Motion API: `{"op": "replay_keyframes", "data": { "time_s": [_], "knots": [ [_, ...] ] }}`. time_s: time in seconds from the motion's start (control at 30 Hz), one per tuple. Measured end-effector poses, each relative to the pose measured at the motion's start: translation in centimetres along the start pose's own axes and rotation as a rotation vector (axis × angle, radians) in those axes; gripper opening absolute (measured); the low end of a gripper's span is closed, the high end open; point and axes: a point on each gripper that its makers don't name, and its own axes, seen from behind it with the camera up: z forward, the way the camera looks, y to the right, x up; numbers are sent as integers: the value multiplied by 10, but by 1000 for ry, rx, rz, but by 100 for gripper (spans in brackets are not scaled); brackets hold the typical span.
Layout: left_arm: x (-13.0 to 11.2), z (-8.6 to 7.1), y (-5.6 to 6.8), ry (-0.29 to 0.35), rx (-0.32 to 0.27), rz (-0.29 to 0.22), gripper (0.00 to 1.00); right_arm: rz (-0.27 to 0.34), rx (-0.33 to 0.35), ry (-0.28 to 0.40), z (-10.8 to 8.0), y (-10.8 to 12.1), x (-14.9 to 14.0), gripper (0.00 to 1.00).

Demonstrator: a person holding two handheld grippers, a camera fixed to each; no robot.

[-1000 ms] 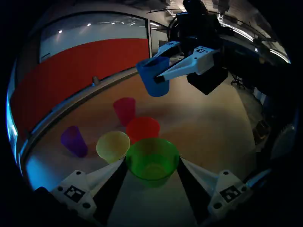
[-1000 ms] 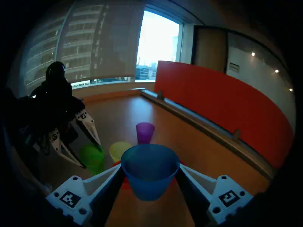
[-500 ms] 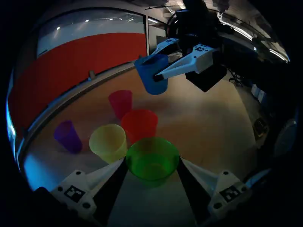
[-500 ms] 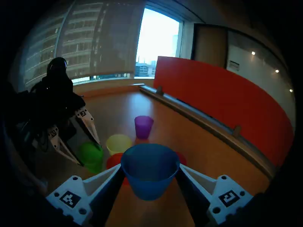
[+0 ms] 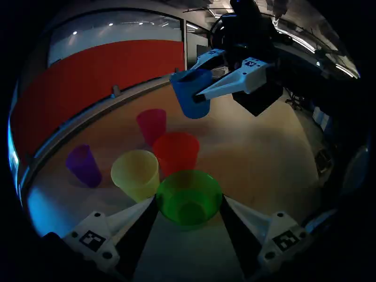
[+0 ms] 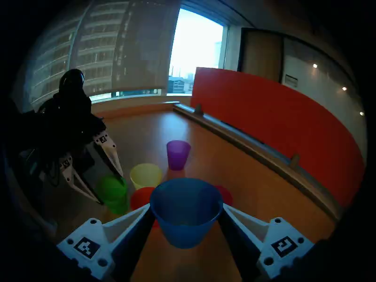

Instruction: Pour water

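In the left gripper view, the left tongs (image 5: pixel 188 199) were clamped on the green cup (image 5: pixel 189 217), held upright, probably to receive. In the right gripper view, the right tongs (image 6: pixel 186 207) were clamped on the blue cup (image 6: pixel 186 231), level above the surface (image 6: pixel 155 141), not yet tipped.

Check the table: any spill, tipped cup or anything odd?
Nothing stands out. The purple cup, yellow cup, red cup and pink cup stand upright on the table, which looks dry. The left gripper holds the green cup, the right gripper the blue cup, both about level. Too dim to see water inside.
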Motion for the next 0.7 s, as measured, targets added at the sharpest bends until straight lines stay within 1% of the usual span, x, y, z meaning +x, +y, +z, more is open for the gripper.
{"op": "replay_keyframes", "data": {
  "time_s": [0.37,0.7],
  "knots": [
    [-3,-1,3,2,-10,-10,88,12,-4,-10,6,-1,-9,90],
    [0,-4,4,4,-26,-39,92,27,-5,-17,11,-3,-16,91]
  ]
}}
